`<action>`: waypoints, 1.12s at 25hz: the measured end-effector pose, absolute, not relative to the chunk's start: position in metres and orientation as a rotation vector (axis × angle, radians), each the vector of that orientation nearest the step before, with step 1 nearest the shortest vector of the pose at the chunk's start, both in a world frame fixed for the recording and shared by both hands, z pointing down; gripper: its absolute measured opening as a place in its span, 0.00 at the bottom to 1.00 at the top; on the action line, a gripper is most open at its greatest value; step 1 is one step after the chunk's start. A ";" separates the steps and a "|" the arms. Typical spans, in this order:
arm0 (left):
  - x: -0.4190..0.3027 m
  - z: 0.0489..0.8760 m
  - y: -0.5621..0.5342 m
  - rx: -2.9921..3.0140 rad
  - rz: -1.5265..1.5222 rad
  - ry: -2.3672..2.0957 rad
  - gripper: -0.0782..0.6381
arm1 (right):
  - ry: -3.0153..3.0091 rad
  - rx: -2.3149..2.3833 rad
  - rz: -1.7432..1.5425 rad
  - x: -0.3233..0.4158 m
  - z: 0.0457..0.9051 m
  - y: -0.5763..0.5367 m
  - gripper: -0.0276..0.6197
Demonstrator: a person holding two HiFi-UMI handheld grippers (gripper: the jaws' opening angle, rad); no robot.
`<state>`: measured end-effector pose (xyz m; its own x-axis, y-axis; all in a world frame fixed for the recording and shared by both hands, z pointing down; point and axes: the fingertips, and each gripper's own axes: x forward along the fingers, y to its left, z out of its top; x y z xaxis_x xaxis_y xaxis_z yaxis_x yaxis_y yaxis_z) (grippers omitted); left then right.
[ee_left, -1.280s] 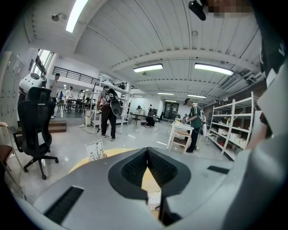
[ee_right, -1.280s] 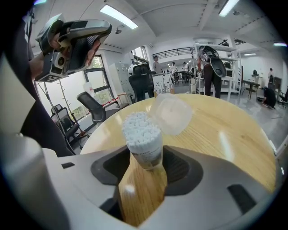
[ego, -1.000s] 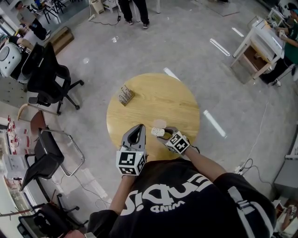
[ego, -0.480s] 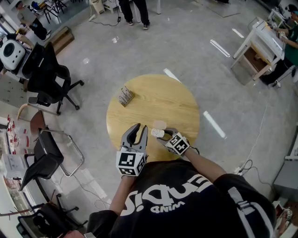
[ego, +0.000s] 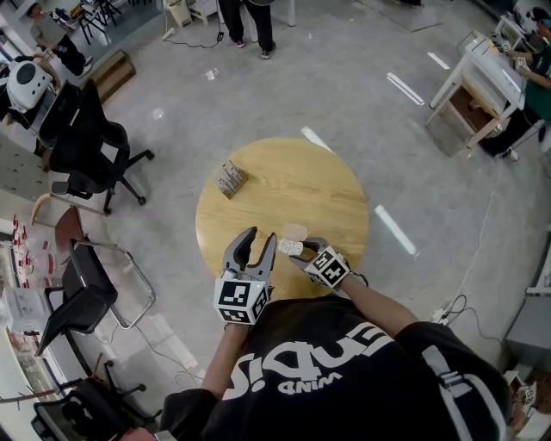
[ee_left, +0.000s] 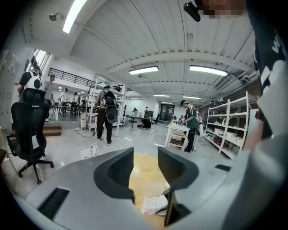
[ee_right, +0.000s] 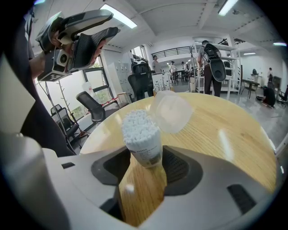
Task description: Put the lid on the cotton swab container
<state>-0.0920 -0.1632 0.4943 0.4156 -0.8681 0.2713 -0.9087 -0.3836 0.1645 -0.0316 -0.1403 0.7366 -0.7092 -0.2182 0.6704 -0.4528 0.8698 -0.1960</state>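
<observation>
On the round wooden table (ego: 327, 185), a clear round lid (ego: 295, 231) lies flat near the front edge. My right gripper (ego: 294, 251) is shut on the open cotton swab container (ego: 290, 246), a small clear tub packed with white swabs (ee_right: 140, 128), held at its lower body just short of the lid (ee_right: 172, 111). My left gripper (ego: 261, 241) hovers to the left of the container. Its jaws have just been opening and nothing is between them. In the left gripper view, the container (ee_left: 154, 204) and lid (ee_left: 152, 188) show beyond and below the left gripper (ee_left: 145, 157).
A small box (ego: 231, 178) stands near the table's far left edge. Office chairs (ego: 90, 142) stand left of the table on the grey floor. People stand at the back of the room (ego: 250, 21) and at a white bench (ego: 486, 82) on the right.
The left gripper's jaws went from shut to wide open, in place. The right gripper and the container have not moved.
</observation>
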 end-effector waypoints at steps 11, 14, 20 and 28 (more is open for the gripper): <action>-0.089 0.514 -0.172 2.386 0.228 -1.487 0.33 | -2.365 0.490 0.469 -0.030 0.736 -0.142 0.38; -0.085 0.524 -0.174 2.389 0.239 -1.459 0.33 | -2.364 0.492 0.471 -0.029 0.736 -0.141 0.38; -0.079 0.556 -0.182 2.392 0.265 -1.380 0.33 | -2.365 0.496 0.480 -0.032 0.740 -0.142 0.37; -0.062 0.593 -0.195 2.372 0.290 -1.262 0.33 | -2.366 0.493 0.478 -0.031 0.741 -0.143 0.37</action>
<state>-0.0623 -0.1947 0.5931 0.5629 -0.7351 0.3778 -0.8263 -0.4900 0.2778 -0.0315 -0.1433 0.7407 -0.7077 -0.2201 0.6714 -0.4632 0.8620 -0.2057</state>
